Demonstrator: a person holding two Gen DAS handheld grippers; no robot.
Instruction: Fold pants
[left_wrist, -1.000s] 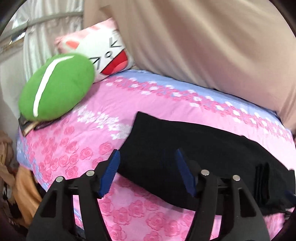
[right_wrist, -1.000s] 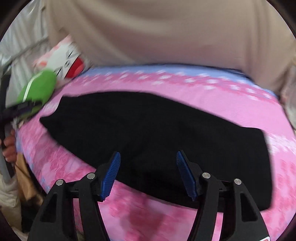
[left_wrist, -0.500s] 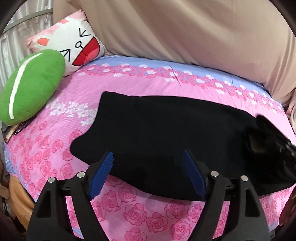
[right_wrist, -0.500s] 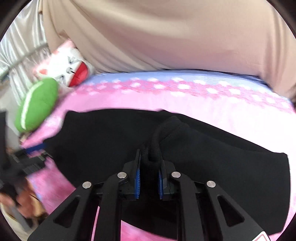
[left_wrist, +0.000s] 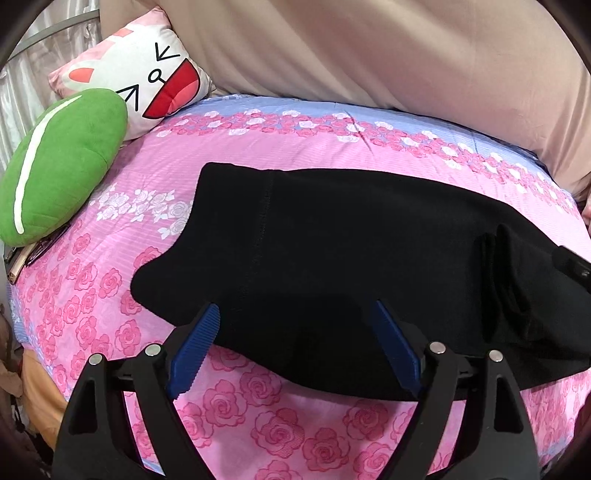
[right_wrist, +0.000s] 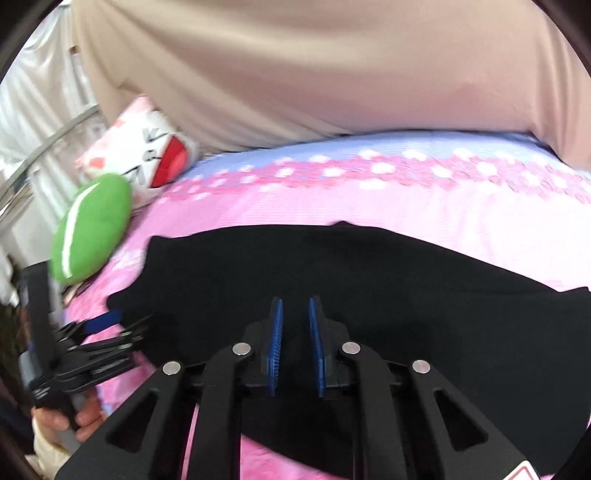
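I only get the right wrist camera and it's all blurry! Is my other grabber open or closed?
Observer: The left gripper is wide open, pointing at the near edge of the black fabric pants and holding nothing.
Operator: Are the pants flat?
Observer: Mostly, but a bunched ridge stands up near their right end.
Operator: Anything hiding by the green pillow?
Observer: Yes, a flat brownish thing, maybe a book, pokes out from under the green leaf-shaped plush pillow at the edge of the pink rose-print bedsheet.
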